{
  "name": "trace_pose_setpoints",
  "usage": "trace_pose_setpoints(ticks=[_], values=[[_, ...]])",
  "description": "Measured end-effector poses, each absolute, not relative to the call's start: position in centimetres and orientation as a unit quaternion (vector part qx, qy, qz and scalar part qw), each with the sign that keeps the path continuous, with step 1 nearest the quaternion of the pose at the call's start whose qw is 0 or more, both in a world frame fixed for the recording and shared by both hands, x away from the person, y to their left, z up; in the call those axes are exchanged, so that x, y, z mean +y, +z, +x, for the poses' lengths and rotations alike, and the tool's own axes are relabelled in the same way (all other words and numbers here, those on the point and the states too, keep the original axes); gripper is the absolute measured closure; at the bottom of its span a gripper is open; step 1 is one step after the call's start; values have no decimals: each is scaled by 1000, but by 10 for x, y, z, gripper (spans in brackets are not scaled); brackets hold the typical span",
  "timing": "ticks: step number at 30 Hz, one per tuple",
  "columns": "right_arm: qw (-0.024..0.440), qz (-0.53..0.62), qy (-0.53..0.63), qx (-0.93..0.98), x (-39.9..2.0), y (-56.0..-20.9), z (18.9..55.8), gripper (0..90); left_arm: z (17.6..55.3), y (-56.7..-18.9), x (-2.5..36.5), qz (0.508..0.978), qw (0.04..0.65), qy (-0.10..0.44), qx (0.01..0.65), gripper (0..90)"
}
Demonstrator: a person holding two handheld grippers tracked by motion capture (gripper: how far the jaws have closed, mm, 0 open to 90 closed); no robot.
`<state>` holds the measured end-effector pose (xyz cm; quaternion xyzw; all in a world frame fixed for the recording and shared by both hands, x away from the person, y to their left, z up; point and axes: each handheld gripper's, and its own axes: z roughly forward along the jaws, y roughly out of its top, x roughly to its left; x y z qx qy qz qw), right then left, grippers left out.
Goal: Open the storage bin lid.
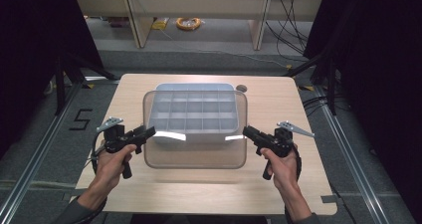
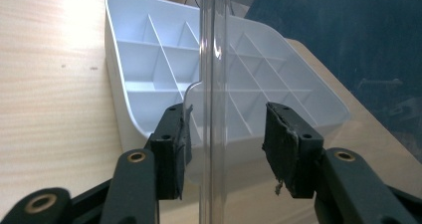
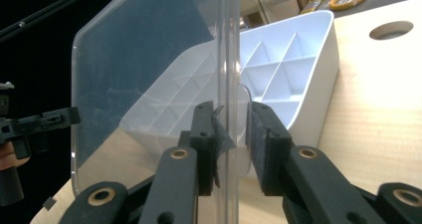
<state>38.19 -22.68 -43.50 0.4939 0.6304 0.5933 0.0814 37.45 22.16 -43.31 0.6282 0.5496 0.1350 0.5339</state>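
A white box [image 1: 194,112] with several compartments stands open on the wooden table [image 1: 278,104]. Over its near half hangs a clear plastic lid [image 1: 194,154], held level between both hands. My left gripper [image 1: 152,131] is shut on the lid's left edge and my right gripper [image 1: 245,130] on its right edge. In the left gripper view the lid [image 2: 214,59] runs edge-on between the jaws of that gripper [image 2: 226,134], with the box [image 2: 149,59] behind. In the right gripper view the lid [image 3: 149,59] is pinched at the gripper [image 3: 233,129], the box [image 3: 298,59] lies beyond, and the left gripper [image 3: 45,122] shows through it.
A round hole [image 1: 241,88] sits in the table behind the box's right corner. On the floor past the table lie a yellow cable coil [image 1: 189,23] and the legs of a bench. Dark curtains flank both sides.
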Motion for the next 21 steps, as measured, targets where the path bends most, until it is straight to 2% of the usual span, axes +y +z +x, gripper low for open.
trace_pose_setpoints(ticks=[3,5,7,8,9,13,17,18,21], values=[[68,502,589,630,-225,-438,371,747,367,-441,224,633,529,125,551,526],[77,494,588,636,-226,-442,369,749,364,-445,226,635,528,121,551,531],[67,501,587,633,-223,-445,365,751,362,-450,227,638,523,118,553,528],[81,491,583,642,-224,-447,366,750,362,-450,227,638,523,118,553,527],[69,496,584,639,-222,-447,363,751,359,-454,228,638,519,114,557,526],[75,492,579,645,-220,-450,360,751,356,-459,231,640,517,108,558,521],[52,504,575,642,-217,-452,350,754,350,-464,233,645,510,102,560,519],[72,491,576,650,-219,-457,351,755,348,-465,233,646,508,101,561,519],[59,494,576,648,-219,-458,343,757,344,-469,234,646,510,96,560,519]])
